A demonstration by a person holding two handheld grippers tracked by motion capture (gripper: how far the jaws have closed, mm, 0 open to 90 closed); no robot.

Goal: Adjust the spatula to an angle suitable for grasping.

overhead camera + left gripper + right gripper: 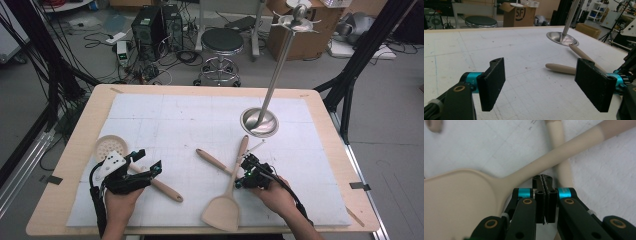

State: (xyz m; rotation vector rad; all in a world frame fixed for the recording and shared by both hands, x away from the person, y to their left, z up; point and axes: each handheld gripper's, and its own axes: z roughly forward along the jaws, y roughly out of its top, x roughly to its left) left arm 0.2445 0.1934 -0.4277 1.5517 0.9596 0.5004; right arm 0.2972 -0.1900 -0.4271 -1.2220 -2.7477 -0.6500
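Note:
A wooden spatula (223,210) lies near the front edge, its handle running up toward the stand. It crosses over a second wooden handle (212,160). My right gripper (245,164) is shut with nothing between its pads. In the right gripper view its tips (545,179) sit right beside the spatula's handle (564,148), next to the broad blade (456,200). My left gripper (148,160) stands open over the handle of a round perforated skimmer (109,146). In the left gripper view its pads (492,82) are wide apart above bare mat, the left gripper (544,85) holding nothing.
A metal stand (259,122) with a dish-shaped base and a tall pole rises at the back right of the white mat (165,120). It shows ahead in the left gripper view as the stand base (562,38). A stool (221,42) and boxes stand beyond the table.

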